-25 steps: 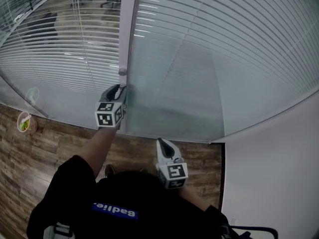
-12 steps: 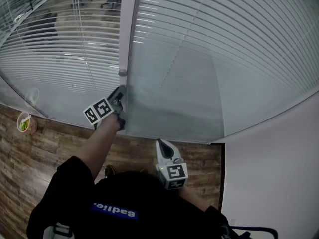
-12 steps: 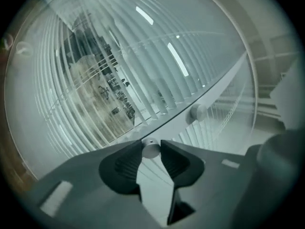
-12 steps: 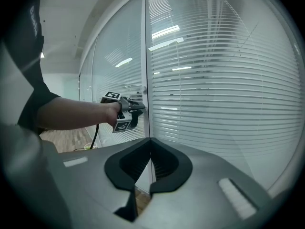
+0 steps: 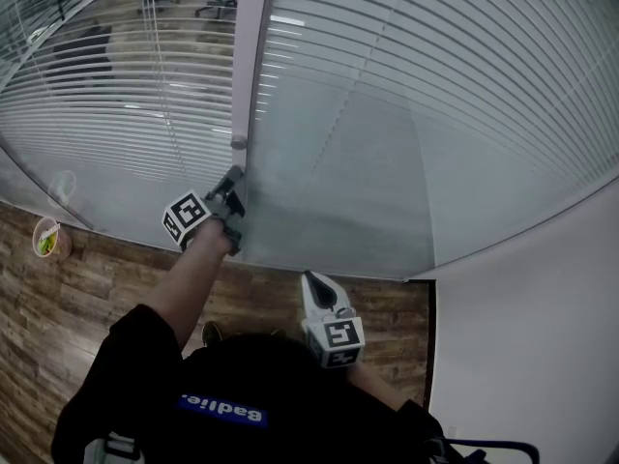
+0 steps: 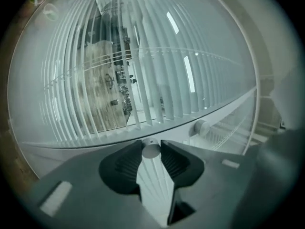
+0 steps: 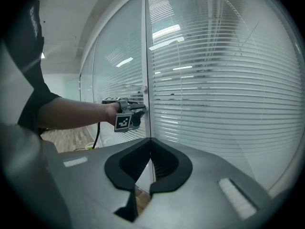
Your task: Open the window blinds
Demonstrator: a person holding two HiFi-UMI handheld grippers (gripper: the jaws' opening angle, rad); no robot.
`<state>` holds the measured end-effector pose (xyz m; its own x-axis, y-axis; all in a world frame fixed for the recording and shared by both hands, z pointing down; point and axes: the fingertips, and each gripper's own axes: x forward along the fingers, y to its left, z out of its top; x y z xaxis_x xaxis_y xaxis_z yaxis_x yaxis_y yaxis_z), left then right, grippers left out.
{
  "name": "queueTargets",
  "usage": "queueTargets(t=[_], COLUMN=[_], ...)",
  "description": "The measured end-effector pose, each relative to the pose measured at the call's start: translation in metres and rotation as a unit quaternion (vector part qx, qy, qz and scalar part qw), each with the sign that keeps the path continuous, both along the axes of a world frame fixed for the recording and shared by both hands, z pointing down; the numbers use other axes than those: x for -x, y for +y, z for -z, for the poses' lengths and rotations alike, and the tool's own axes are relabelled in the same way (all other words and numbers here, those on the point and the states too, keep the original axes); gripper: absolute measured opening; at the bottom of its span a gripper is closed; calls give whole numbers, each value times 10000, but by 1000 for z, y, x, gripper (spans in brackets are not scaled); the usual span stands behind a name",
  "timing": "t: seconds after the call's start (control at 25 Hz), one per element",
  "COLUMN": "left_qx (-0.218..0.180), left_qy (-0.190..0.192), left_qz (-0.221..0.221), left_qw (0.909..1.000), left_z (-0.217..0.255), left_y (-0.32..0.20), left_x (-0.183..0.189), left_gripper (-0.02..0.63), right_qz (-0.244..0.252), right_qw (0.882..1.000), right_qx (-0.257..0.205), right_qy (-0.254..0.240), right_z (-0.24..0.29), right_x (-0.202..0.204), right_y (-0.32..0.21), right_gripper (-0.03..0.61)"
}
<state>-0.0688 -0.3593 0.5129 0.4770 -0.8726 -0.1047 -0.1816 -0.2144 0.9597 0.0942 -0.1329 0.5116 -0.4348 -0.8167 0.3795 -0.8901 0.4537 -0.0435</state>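
A glass office wall fills the head view, its window blinds running in level slats behind the panes on both sides of a pale upright frame post. The slats look partly tilted, with a room dimly visible through them. A wooden floor lies at 7 o'clock and a white wall at 4 o'clock.

The left gripper is reached out to the post, at 11 o'clock from the right gripper, which hangs back near the person's body, well apart from the glass. In the left gripper view, the jaws are clamped on a small round blind tilt knob, pads pressing it from both sides. The knob stands out from the post toward the person, so its axis runs along the line the left gripper points. Any further opening of the slats probably comes from a roll of the wrist about that line rather than a push or pull.

A second knob sits on the same post at 12 o'clock, just above the left gripper, and is untouched.

The right gripper's jaws are closed together on nothing. From its own view the left gripper shows at 10 o'clock.

Flat glass lies either side of the post, and nothing crowds the turning hand.
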Motion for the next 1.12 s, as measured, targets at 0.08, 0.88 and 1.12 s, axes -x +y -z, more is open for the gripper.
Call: queueTargets(t=[0.08,0.88,1.12], left_qx=[8,-515,-1340], left_qy=[241,-893,-4533], left_qz=[-38,19,81], left_qw=[9997,9947,8812], left_z=[-1,12,25], left_y=[0,2,9], left_x=[0,1,-5], left_gripper=[121,184,221], right_qz=[26,108,76], right_qw=[10000,9999,9999], right_qx=[4,62,111], right_qy=[-40,27,-3], right_z=[1,-3,-5], right_x=[2,6,6], right_y=[-1,0,2], right_gripper=[3,14,14])
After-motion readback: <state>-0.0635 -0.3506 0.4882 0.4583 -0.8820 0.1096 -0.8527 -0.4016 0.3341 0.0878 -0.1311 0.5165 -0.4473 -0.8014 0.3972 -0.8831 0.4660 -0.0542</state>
